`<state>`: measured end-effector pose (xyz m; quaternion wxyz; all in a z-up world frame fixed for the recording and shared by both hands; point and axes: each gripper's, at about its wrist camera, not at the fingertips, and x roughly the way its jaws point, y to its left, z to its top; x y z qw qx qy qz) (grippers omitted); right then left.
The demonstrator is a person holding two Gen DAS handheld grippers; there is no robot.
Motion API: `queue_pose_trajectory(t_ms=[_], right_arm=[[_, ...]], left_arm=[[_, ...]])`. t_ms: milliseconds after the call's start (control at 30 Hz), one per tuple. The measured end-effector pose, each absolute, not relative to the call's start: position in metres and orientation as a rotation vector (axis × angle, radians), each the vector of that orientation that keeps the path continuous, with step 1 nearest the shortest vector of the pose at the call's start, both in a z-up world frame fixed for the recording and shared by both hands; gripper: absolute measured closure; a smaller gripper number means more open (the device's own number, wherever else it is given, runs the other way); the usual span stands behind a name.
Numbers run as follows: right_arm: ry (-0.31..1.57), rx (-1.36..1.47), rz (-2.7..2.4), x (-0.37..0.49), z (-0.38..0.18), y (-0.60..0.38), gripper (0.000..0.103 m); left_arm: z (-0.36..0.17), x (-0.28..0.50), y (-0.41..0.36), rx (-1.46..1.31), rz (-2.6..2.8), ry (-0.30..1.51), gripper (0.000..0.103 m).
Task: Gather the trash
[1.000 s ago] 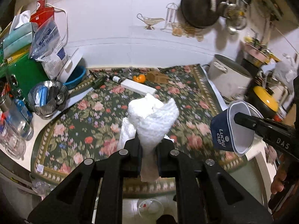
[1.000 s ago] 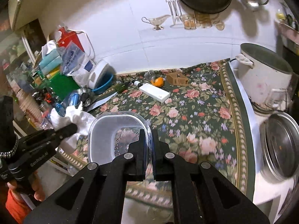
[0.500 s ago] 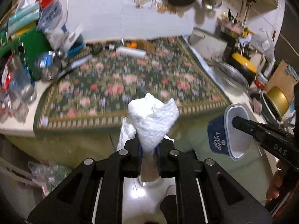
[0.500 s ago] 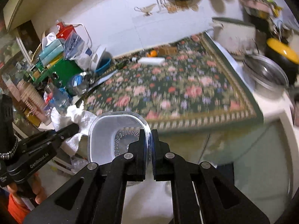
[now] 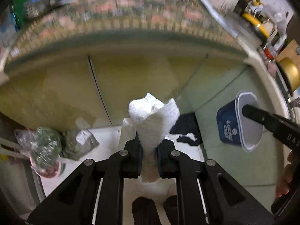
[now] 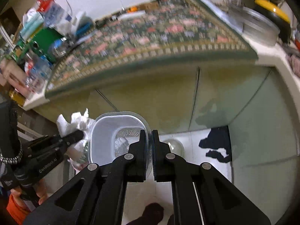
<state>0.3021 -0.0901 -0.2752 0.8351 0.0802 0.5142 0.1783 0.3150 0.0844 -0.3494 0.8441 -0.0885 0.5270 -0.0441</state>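
My left gripper is shut on a crumpled white paper towel and holds it in front of the counter, above the floor. My right gripper is shut on the rim of an empty plastic cup, blue outside with "Lucky cup" print, white inside. The cup shows at the right of the left wrist view. The towel and the left gripper's fingers show at the left of the right wrist view. Both items hang in the air, apart from each other.
The counter with the floral mat stands above yellow-green cabinet doors. A plastic bag of trash sits on the white floor at left. Dark cloth lies on the floor at the cabinet corner. Pots stand at right.
Both grippers have drawn back and tilted down from the counter. The view has dropped from the mat to the cabinet fronts and floor. Both grips are unchanged.
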Motion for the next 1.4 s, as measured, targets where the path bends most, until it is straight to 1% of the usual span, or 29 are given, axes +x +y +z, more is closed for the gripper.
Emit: queue_pose_trajectory(t_ms=[100,267,400,567,633,667,867,900,1000,1167,1233,1300,1333,1367,1400], right_arm=[[1.112,0.132,0.375,0.305,-0.318,-0.094,0.098],[1.144,0.087,0.379,0.314,-0.405,-0.104,0.098],[1.165,0.08,0.386,0.328,-0.477,-0.111,0.098],[1.171,0.07,0.372,0.347,-0.548,-0.113,0.098],[1.166,0.081,0.371,0.354,-0.569,-0.114,0.098],[1.166,0.086,0.372,0.357,-0.577,-0.114,0.098],[1.155,0.075,0.377,0.37,-0.613,-0.104,0.098],[1.156,0.071,0.381,0.372,-0.618,-0.101,0.098],[1.154,0.061,0.398,0.375,-0.63,-0.091,0.098],[1.168,0.041,0.436,0.38,-0.648,-0.075,0.098],[1.184,0.037,0.452,0.381,-0.653,-0.067,0.097],[1.22,0.045,0.477,0.385,-0.662,-0.063,0.089],[1.244,0.049,0.488,0.387,-0.665,-0.059,0.079],[1.265,0.05,0.497,0.387,-0.668,-0.056,0.073],[1.272,0.046,0.504,0.387,-0.669,-0.055,0.071]], left_arm=[[-0.411,0.319,0.074,-0.215,-0.081,1.162,0.091],[-0.525,0.331,0.053,-0.253,-0.064,1.232,0.091],[-0.605,0.348,0.045,-0.287,-0.053,1.293,0.091],[-0.685,0.373,0.037,-0.293,-0.065,1.345,0.09],[-0.707,0.379,0.034,-0.297,-0.078,1.35,0.088],[-0.715,0.382,0.032,-0.298,-0.082,1.354,0.086],[-0.758,0.396,0.026,-0.28,-0.098,1.376,0.064],[-0.764,0.398,0.026,-0.283,-0.11,1.386,0.062],[-0.772,0.398,0.03,-0.313,-0.145,1.398,0.06],[-0.765,0.391,0.039,-0.236,-0.105,1.363,0.059],[-0.76,0.389,0.042,-0.239,-0.11,1.346,0.055],[-0.752,0.387,0.049,-0.244,-0.1,1.329,0.055],[-0.748,0.386,0.051,-0.246,-0.092,1.32,0.055],[-0.741,0.385,0.054,-0.244,-0.082,1.311,0.055],[-0.734,0.384,0.055,-0.236,-0.069,1.3,0.055]])
